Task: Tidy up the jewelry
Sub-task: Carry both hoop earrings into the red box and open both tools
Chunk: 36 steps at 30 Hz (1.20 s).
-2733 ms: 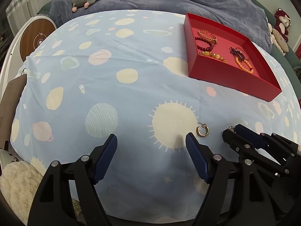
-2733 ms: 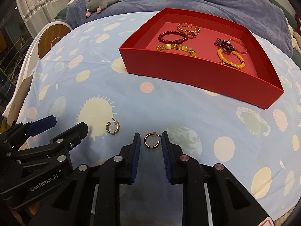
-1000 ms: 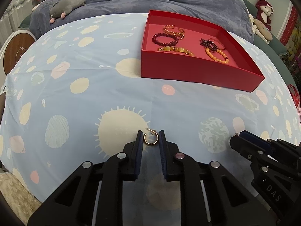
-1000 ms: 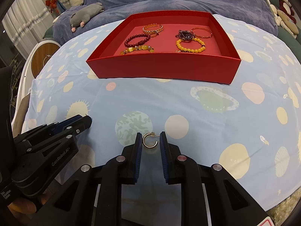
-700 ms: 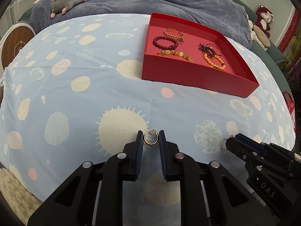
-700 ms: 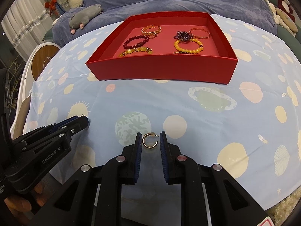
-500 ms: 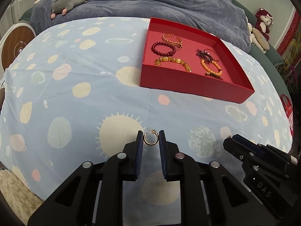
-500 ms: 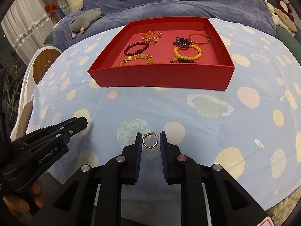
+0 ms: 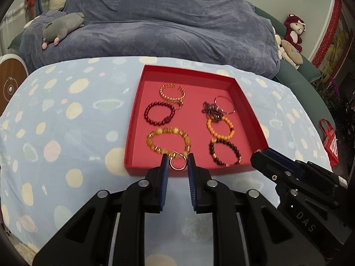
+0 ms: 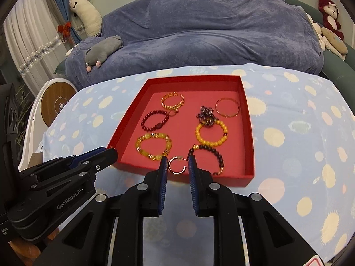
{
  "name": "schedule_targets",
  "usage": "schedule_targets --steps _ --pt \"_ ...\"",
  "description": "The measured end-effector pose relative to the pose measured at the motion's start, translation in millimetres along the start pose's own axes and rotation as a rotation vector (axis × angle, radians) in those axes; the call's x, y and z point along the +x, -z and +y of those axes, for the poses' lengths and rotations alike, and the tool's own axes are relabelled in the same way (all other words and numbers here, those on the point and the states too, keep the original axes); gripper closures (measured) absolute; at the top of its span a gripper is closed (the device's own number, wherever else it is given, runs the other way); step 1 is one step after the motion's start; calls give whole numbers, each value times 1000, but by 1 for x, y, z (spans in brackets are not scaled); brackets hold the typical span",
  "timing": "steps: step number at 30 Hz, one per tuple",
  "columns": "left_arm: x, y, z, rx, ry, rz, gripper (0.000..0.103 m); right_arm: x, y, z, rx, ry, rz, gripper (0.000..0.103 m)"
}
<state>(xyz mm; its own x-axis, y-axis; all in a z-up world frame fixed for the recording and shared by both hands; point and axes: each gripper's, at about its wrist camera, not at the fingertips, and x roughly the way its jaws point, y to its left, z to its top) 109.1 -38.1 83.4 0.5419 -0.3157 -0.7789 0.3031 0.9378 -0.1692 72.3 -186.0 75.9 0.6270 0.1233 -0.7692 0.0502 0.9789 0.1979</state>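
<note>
A sofa draped in blue-grey fabric backs a table under a pale blue planet-print cloth [image 9: 66, 133]. On it sits a shallow square red cardboard tray [image 9: 251, 115] already holding seven bracelets. The left gripper [image 9: 177, 163] pinches one small gold hoop earring [image 9: 177, 165]; the right gripper [image 10: 176, 164] pinches its gold twin [image 10: 176, 165]. Both hang at the tray's near edge. Judged: only release remains.

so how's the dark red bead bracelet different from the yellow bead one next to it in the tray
The dark red bead bracelet is one deep wine colour; the yellow bead bracelet is amber with gold spacers between its beads. The dark red one makes a smaller loop, the yellow a wider one. The dark red lies further back in the red tray, the yellow nearer the front wall. Both lie flat on the tray's left side.
</note>
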Motion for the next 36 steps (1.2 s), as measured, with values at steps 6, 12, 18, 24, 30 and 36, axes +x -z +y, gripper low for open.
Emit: schedule_targets --steps 6,12,18,24,30,36 --pt "35 -44 -12 16 -3 -11 86 26 -37 -17 -9 31 -16 85" --pt "78 -65 -19 29 -8 21 86 60 -58 -29 -20 50 4 85" --pt "110 -68 -16 17 -21 61 86 84 -60 -36 -12 49 33 84" --pt "124 -68 -16 26 -32 76 86 97 -58 -41 -6 57 49 84" --pt "132 -67 -17 27 -34 94 86 105 -56 -44 0 62 64 84" --pt "136 -65 -19 29 -54 106 72 106 -52 -45 7 76 65 84"
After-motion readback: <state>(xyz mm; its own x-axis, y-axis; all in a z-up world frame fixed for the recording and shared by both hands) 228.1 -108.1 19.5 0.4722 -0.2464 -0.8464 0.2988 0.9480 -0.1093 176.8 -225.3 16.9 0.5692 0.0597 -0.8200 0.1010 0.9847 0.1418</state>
